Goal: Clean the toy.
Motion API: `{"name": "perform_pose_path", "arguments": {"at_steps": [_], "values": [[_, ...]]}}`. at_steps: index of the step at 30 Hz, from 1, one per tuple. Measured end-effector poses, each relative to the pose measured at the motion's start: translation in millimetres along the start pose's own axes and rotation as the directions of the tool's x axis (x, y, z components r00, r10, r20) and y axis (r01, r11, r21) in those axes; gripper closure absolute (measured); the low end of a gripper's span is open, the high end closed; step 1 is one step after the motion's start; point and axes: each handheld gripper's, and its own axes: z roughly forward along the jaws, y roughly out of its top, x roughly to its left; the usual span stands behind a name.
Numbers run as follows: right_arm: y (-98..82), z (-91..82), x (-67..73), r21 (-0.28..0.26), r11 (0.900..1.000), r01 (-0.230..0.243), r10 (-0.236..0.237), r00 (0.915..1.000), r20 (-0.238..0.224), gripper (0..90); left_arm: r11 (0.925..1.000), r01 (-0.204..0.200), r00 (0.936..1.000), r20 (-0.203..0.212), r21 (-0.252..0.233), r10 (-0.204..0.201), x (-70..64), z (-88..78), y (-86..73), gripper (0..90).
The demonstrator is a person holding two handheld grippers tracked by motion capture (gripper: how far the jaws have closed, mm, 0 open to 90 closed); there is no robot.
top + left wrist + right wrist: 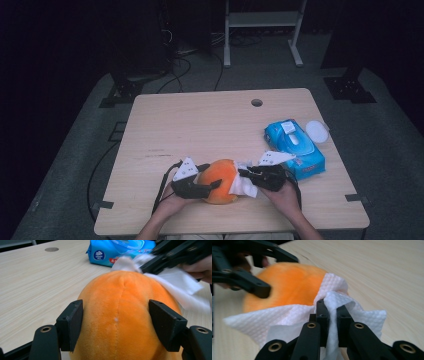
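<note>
An orange plush ball (219, 180) lies near the front edge of the wooden table (210, 125). My left gripper (204, 189) grips it from the left, its two pads pressed into the plush sides (117, 322). My right gripper (245, 174) is shut on a white wet wipe (243, 185), pinched between its jaws (332, 312). The wipe (287, 315) lies against the right side of the orange plush (289, 287). In the left gripper view the wipe (180, 282) drapes over the ball's far side under the right gripper.
A blue pack of wet wipes (295, 145) lies to the right of my right hand, with a white round lid (317, 131) beside it. A cable hole (256, 102) sits near the table's far edge. A white metal frame (262, 30) stands on the floor behind.
</note>
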Motion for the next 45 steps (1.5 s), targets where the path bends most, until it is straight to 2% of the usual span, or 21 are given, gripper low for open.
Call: {"name": "perform_pose_path", "arguments": {"at_steps": [2,8,10,12,14,15,16,17,19,22,24,25,27,29,30,33,34,36,40,42,45], "values": [[-0.3,-0.1,-2.9,0.005,1.000,-0.017,0.017,0.9998,0.009,83.3,0.9999,-0.013,0.9999,-0.005,0.002,0.013,-3.8,1.3,1.2,30.4],[12.4,-4.8,8.2,-0.076,0.997,0.021,-0.023,0.9994,-0.026,83.1,0.9941,-0.108,0.9940,0.018,0.011,0.108,-21.6,5.5,4.4,29.3],[12.2,-4.3,8.3,-0.070,0.997,0.021,-0.024,0.9992,-0.033,83.1,0.9927,-0.120,0.9923,0.032,0.010,0.120,-24.7,5.5,5.2,27.6],[8.5,-2.9,5.9,-0.054,0.999,0.008,-0.010,0.9991,-0.041,83.1,0.9949,-0.101,0.9929,0.064,0.001,0.100,-21.5,3.6,7.1,22.1],[6.4,-2.0,4.1,-0.040,0.999,0.004,-0.006,0.9989,-0.046,83.1,0.9988,-0.048,0.9971,0.058,-0.012,0.049,-14.5,1.5,8.7,16.7],[6.1,-2.2,4.0,-0.036,0.999,0.010,-0.011,0.9992,-0.039,83.2,0.9997,-0.021,0.9992,0.035,0.014,0.020,-10.4,2.1,8.9,10.5],[6.0,-2.5,3.6,-0.036,0.999,0.013,-0.014,0.9992,-0.038,83.2,0.9992,0.014,0.9989,0.044,0.037,-0.016,-6.0,3.8,7.4,7.7],[6.0,-2.6,3.1,-0.040,0.999,0.006,-0.008,0.9989,-0.046,83.2,0.9977,0.048,0.9968,0.062,0.049,-0.051,-3.2,6.0,4.6,7.4],[6.8,-2.1,4.0,-0.045,0.999,0.005,-0.007,0.9989,-0.047,83.3,0.9972,0.050,0.9968,0.059,0.056,-0.054,-4.2,8.3,2.1,13.5],[10.1,-3.0,7.1,-0.058,0.998,0.015,-0.017,0.9993,-0.033,83.4,0.9992,-0.022,0.9997,0.011,0.034,0.022,-12.1,4.6,8.6,31.9],[13.6,-6.8,8.5,-0.089,0.996,0.006,-0.010,0.9987,-0.049,83.3,0.9956,-0.093,0.9955,-0.020,-0.012,0.093,-19.4,2.9,12.2,36.9],[16.5,-9.1,10.0,-0.110,0.994,0.006,-0.013,0.9979,-0.063,83.3,0.9881,-0.152,0.9872,-0.051,-0.018,0.151,-24.9,3.7,14.4,38.1],[22.9,-11.9,18.1,-0.136,0.990,0.036,-0.047,0.9958,-0.079,83.3,0.9639,-0.266,0.9606,-0.085,-0.009,0.265,-35.5,6.6,17.7,38.9],[25.2,-9.5,25.8,-0.127,0.989,0.078,-0.087,0.9944,-0.060,83.3,0.9575,-0.288,0.9541,-0.083,0.007,0.288,-40.0,9.7,16.8,38.6],[23.7,-7.7,26.4,-0.115,0.989,0.096,-0.102,0.9938,-0.044,83.4,0.9585,-0.285,0.9551,-0.082,0.010,0.285,-39.1,9.9,15.4,38.5],[16.3,-5.4,16.8,-0.081,0.994,0.073,-0.074,0.9972,-0.008,83.4,0.9734,-0.229,0.9714,-0.063,0.011,0.229,-30.7,6.1,10.3,38.0],[12.2,-5.2,10.0,-0.066,0.996,0.062,-0.061,0.9980,0.019,83.4,0.9775,-0.211,0.9762,-0.050,0.007,0.211,-28.5,5.1,9.2,36.8],[7.0,-5.6,0.6,-0.067,0.998,0.003,-0.003,1.0000,0.004,83.4,0.9839,-0.178,0.9838,-0.018,-0.003,0.178,-24.6,4.0,9.3,31.0],[7.9,-3.5,5.6,-0.059,0.998,0.034,-0.034,0.9994,0.007,83.4,0.9993,-0.036,0.9993,-0.012,0.007,0.036,-10.7,2.7,10.3,8.5],[7.7,-2.8,4.9,-0.061,0.998,0.028,-0.028,0.9996,-0.002,83.4,0.9980,0.054,0.9982,0.024,0.033,-0.055,-2.8,3.8,5.5,11.5],[9.0,-2.2,7.6,-0.068,0.997,0.025,-0.026,0.9997,-0.002,83.5,0.9988,0.020,0.9998,0.003,0.046,-0.020,-8.3,4.6,7.0,23.0]]}}
